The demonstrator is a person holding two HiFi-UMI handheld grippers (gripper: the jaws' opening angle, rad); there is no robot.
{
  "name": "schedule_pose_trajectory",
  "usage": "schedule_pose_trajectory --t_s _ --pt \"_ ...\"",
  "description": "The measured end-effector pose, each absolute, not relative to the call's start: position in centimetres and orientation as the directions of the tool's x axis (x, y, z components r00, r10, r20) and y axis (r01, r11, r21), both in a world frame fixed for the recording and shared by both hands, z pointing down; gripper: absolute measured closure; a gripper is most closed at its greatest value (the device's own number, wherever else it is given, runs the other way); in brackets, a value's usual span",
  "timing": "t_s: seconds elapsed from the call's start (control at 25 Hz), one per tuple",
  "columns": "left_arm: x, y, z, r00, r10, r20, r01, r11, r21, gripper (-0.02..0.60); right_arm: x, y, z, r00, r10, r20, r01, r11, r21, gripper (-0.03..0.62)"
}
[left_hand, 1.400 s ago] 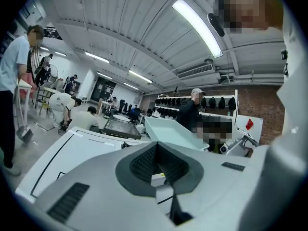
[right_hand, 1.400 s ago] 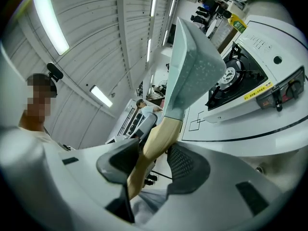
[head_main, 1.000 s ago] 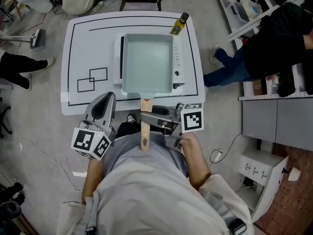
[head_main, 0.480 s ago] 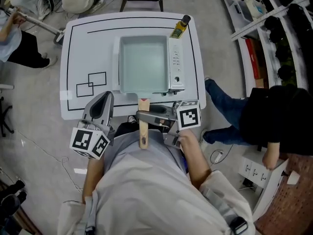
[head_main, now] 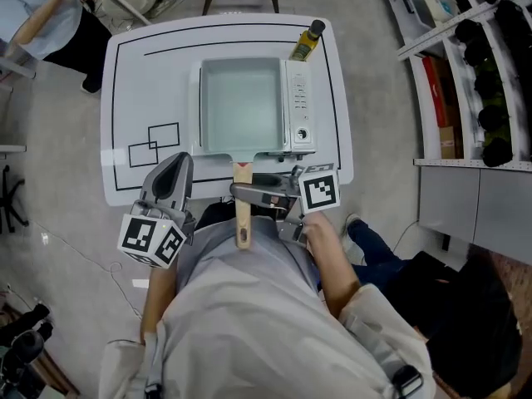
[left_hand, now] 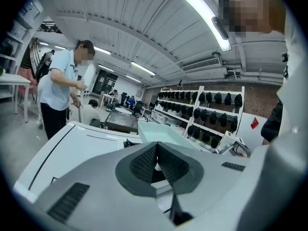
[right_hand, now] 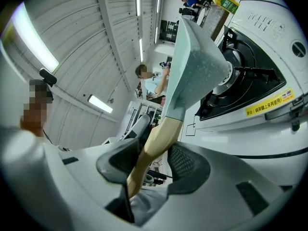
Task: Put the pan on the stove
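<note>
A pale green square pan (head_main: pixel 241 106) lies over the white table-top stove (head_main: pixel 301 98), its wooden handle (head_main: pixel 242 219) pointing toward me. My right gripper (head_main: pixel 243 191) is shut on that handle from the right. In the right gripper view the handle (right_hand: pixel 156 138) runs between the pads, and the pan (right_hand: pixel 195 57) hangs close over the black burner grate (right_hand: pixel 245 78); whether they touch I cannot tell. My left gripper (head_main: pixel 174 166) is shut with nothing in it, at the table's front edge left of the handle. In the left gripper view its pads (left_hand: pixel 144 163) meet, with the pan (left_hand: pixel 166 133) beyond.
An oil bottle (head_main: pixel 305 41) stands at the stove's far right corner. Black outlines are drawn on the white table (head_main: pixel 141 73), with two small rectangles (head_main: pixel 155 143) at front left. A person (head_main: pixel 50 19) stands beyond the far left corner, and shelves (head_main: pixel 465 73) line the right.
The pan has shifted a little left over the stove, uncovering the control panel on its right. Both grippers moved slightly with it. A person on the right has walked toward the lower right.
</note>
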State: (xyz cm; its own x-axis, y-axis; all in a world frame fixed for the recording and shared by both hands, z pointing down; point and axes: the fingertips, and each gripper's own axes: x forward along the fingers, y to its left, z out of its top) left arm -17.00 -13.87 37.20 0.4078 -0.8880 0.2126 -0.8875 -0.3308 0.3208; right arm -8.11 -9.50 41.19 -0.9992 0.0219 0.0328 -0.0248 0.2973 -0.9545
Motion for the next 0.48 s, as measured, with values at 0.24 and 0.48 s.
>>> schedule_pose_trajectory --t_s 0.24,0.48 --pt "-17.1 -14.4 37.1 0.416 -0.886 0.204 -0.877 -0.333 0.346 0.574 -8.5 -10.6 41.8 -0.999 0.021 0.031 -0.024 0.281 -0.959 0.405" --pt "-17.9 -14.7 30.9 0.418 -0.907 0.048 -0.848 -0.371 0.378 0.574 -8.5 -11.2 42.4 -0.999 0.012 0.034 -0.029 0.27 -0.962 0.405"
